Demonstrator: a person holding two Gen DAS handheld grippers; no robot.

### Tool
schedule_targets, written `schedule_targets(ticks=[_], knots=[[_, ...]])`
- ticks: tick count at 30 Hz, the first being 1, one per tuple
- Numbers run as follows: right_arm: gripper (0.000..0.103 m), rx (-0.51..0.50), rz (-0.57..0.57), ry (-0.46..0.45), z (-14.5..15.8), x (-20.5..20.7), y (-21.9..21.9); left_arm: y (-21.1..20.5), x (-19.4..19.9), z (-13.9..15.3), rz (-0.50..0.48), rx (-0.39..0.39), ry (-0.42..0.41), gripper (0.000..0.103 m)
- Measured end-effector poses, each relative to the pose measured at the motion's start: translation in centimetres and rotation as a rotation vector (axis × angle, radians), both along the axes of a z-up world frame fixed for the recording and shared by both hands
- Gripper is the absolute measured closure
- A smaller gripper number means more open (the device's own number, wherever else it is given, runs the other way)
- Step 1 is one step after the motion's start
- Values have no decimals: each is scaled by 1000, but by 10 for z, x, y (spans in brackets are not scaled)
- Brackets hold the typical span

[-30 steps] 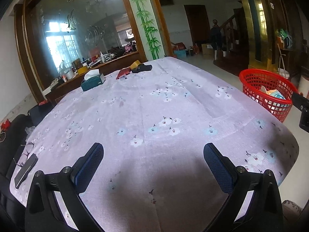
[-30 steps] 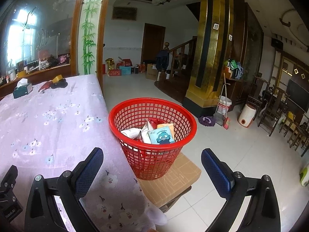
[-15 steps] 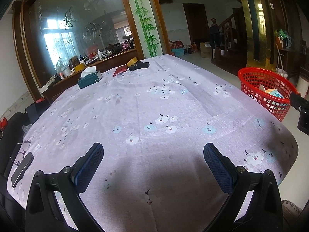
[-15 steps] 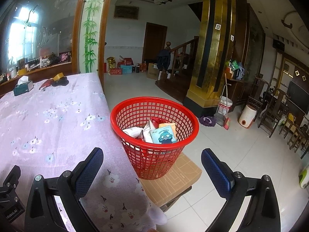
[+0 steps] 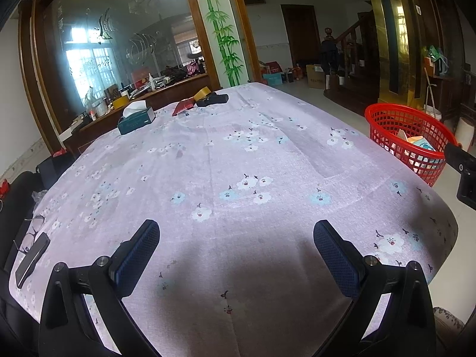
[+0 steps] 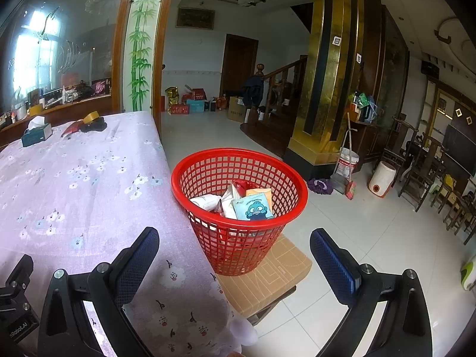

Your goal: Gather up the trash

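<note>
A red mesh basket stands on a cardboard box just off the table's right edge; it also shows in the left wrist view. Several wrappers lie in it, among them a blue cartoon packet. My right gripper is open and empty, low in front of the basket. My left gripper is open and empty above the near part of the floral tablecloth. No loose trash shows on the cloth near either gripper.
At the table's far end lie a tissue box, a red item, a tape roll and a black case. Glasses and a phone lie at the near left edge. A bucket and broom stand on the tiled floor.
Both views shift slightly, with the table and basket sitting a little higher in frame. Both grippers stay open and empty.
</note>
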State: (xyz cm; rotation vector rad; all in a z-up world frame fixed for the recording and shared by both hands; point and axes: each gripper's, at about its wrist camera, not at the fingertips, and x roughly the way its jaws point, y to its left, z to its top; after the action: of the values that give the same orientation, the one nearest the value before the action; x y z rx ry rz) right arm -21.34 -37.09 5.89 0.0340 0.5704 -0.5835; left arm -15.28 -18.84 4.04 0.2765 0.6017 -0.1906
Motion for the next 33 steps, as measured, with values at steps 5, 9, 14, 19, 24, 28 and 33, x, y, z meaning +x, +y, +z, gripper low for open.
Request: schedule_targets(ticks=[5,9,14,19,24,28,33], knots=[[1,0,1,0,0,0,0,0,0,0,1,0,0,0],[1,1,2,2,0,1,0,0,0,0,0,-1,3,0],[1,1,1,4,0,0,0,0,1,-1,-1,-1,3,0],[1,0,1,5,-1,0,0,0,1,-1,-1,-2,3,0],[1,1,0,2,-1,-2,-1,0,0,-1,-2,-2,4,0],[1,2,1,3,-1,-2,-1,0,1,-1,-2,-3,5,0],[1,1,1,7,-1,-1,-2,0,0,-1,-2,-3,6,0]])
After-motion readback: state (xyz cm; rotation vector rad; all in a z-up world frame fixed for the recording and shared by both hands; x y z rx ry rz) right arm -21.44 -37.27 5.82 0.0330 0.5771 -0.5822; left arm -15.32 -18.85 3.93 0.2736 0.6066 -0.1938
